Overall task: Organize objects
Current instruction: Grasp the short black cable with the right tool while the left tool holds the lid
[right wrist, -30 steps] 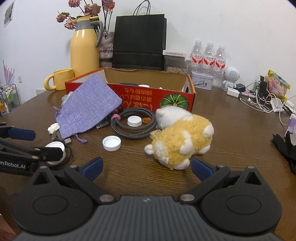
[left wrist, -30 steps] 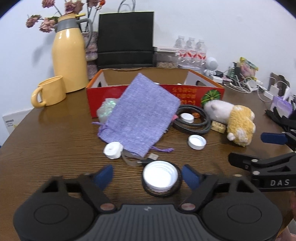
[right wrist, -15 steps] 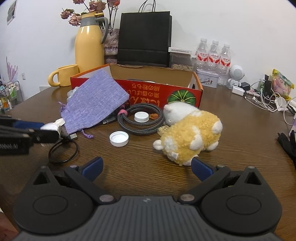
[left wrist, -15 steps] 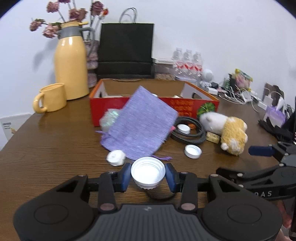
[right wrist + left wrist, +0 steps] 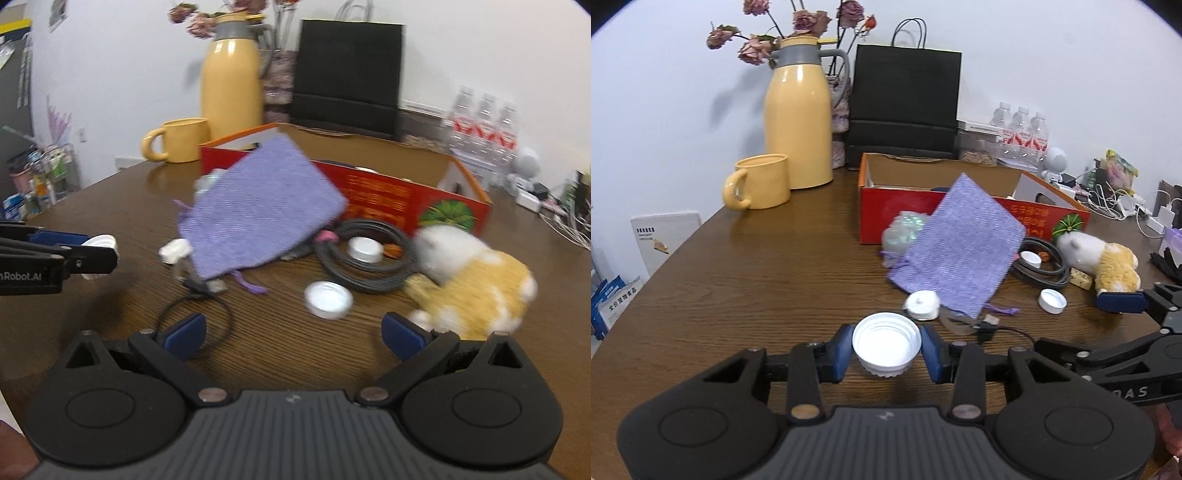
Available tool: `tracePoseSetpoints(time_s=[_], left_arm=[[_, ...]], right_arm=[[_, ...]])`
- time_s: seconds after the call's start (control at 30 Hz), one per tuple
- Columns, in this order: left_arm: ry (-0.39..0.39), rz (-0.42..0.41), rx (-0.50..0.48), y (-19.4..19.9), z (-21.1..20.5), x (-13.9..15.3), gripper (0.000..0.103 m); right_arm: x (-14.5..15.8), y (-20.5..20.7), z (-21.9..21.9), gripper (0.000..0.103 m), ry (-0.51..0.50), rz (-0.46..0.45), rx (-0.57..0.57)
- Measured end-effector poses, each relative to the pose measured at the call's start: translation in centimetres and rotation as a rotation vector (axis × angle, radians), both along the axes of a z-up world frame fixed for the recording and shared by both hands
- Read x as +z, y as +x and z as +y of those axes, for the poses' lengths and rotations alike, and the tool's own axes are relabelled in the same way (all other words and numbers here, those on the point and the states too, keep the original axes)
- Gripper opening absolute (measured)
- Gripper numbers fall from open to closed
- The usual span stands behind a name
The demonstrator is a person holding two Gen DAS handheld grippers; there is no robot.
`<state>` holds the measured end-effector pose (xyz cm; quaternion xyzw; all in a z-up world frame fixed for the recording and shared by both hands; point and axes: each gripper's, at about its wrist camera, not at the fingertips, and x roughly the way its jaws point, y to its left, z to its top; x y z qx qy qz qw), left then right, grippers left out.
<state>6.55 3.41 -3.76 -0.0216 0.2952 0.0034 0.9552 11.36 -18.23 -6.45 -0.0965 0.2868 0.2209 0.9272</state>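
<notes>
STEP: carry cap to box | left tongs (image 5: 886, 352): clamped on white cap (image 5: 885, 345), mouth up | right tongs (image 5: 291, 332): wide open, empty | ADVICE: keep cap level; release over red box (image 5: 945, 210) at 1 o'clock, clearing purple pouch (image 5: 960, 251).

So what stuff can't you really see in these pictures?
- Inside of the red box, left wrist view: its front wall and the purple pouch hide the contents.
- Plush toy, right wrist view: blurred.
- Writing on the water bottles, left wrist view: too small.
- Right claw, left wrist view: cut off by the edge.
</notes>
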Motion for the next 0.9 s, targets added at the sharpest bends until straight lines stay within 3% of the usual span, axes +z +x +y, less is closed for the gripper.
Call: tracePoseSetpoints(time_s=[0.17,0.27,0.33,0.47,0.57,0.63,0.9], left_arm=[[-0.005,-0.003,0.014,-0.4,1.2,-0.2,0.039],[-0.009,-0.001,0.021,-0.5,1.7,-0.3,0.039],[-0.013,0.000,0.025,-0.6,2.0,-0.3,0.039],[-0.023,0.000,0.031,-0.6,2.6,-0.4,0.039],[-0.029,-0.001,0.035,-0.7,2.8,-0.4,0.039],[-0.030,0.000,0.037,-0.7,2.9,-0.4,0.039],[-0.029,-0.003,0.036,-0.7,2.7,-0.3,0.039]], right_arm=[[0.0,0.6,2.4,0.096,-0.009,-0.011,0.044],[-0.1,1.2,3.2,0.085,-0.003,0.009,0.077],[-0.3,1.6,3.6,0.071,0.004,0.029,0.095],[-0.7,2.3,4.0,0.067,0.030,0.058,0.121],[-0.8,2.5,3.7,0.048,0.078,0.080,0.159],[-0.7,2.4,3.7,0.031,0.087,0.080,0.179],[-0.4,1.3,3.3,0.030,0.081,0.052,0.170]])
